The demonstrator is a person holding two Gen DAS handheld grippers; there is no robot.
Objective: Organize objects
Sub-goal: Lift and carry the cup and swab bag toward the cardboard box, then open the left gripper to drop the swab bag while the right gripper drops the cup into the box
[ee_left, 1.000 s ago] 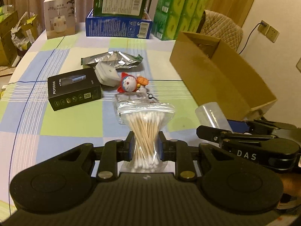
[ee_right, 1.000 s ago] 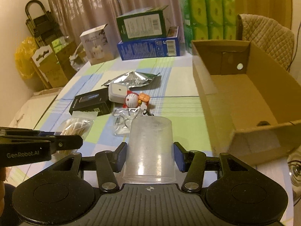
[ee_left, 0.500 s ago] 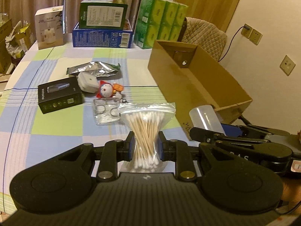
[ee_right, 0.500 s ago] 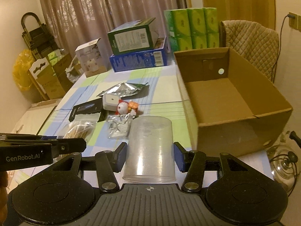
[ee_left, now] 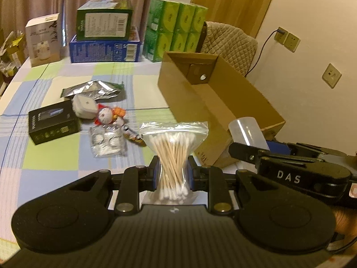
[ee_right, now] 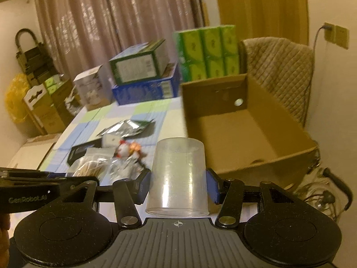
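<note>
Holding one thing in each hand, the person has both loads up above the surface (ee_left: 55,163). The left gripper (ee_left: 173,174) has its fingers pinching the middle of a clear bag of cotton swabs (ee_left: 173,154). The right gripper (ee_right: 177,185) has its fingers pinching a clear plastic cup (ee_right: 178,176), which sits upside down with its open rim toward the camera. The open cardboard box (ee_right: 250,134) lies just ahead and to the right, and it looks empty inside, so both things are probably headed there.

The bag is soft and slippery. The fingers squeeze it only at the waist, so the swabs fan out above and below. If the squeeze loosens, the bag could slide down and drop before it gets over the box.

The cup is smooth and round. A hard squeeze could bend it or make it pop out of the fingers. If it falls, it could roll away across the surface or off the edge.

The two grippers are very close, side by side. They could bump each other on the way to the box, and a bump could knock a thing loose.

The near wall of the box stands up high. A load carried too low could hit it and push the box along.

A black box (ee_left: 53,122), a small toy figure (ee_left: 107,116), a silver pouch (ee_left: 91,89) and a small clear bag (ee_left: 107,141) wait on the surface.
</note>
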